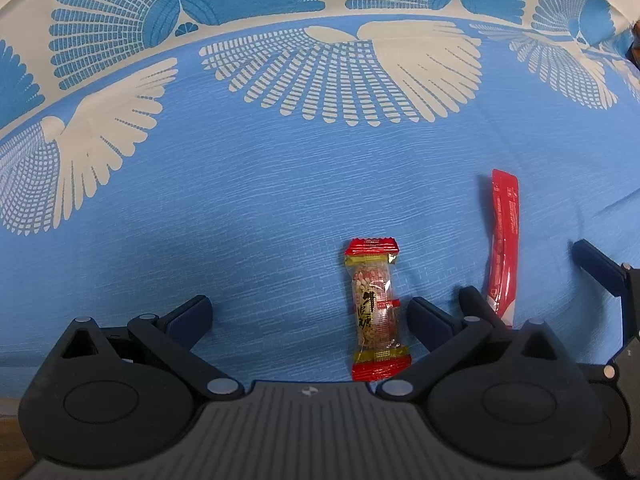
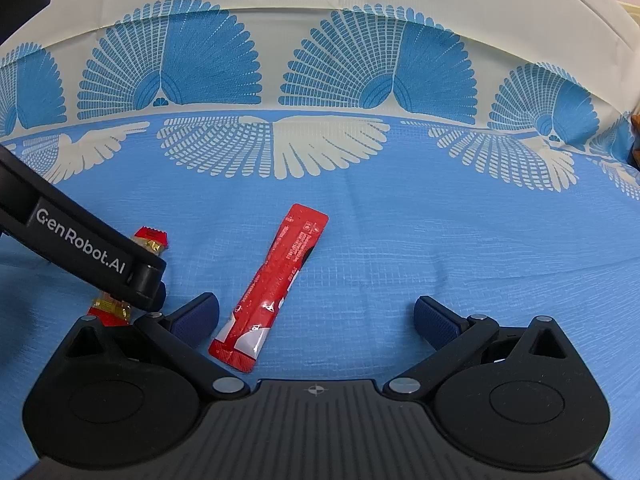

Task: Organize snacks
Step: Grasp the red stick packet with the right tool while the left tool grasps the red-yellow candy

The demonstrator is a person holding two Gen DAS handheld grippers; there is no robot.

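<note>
A wrapped peanut candy (image 1: 376, 312) with red and gold ends lies on the blue tablecloth (image 1: 260, 208), between the fingers of my open left gripper (image 1: 308, 316), close to the right finger. A long red stick sachet (image 1: 503, 246) lies to its right. In the right wrist view the sachet (image 2: 276, 280) lies between the fingers of my open right gripper (image 2: 316, 320), near the left finger. The candy (image 2: 150, 240) shows there partly hidden behind the left gripper's black body (image 2: 80, 240). Neither gripper holds anything.
The blue cloth has a white bird pattern and a cream border (image 2: 320, 40) with blue fans at the far side. The right gripper's fingers (image 1: 600, 268) show at the right edge of the left wrist view.
</note>
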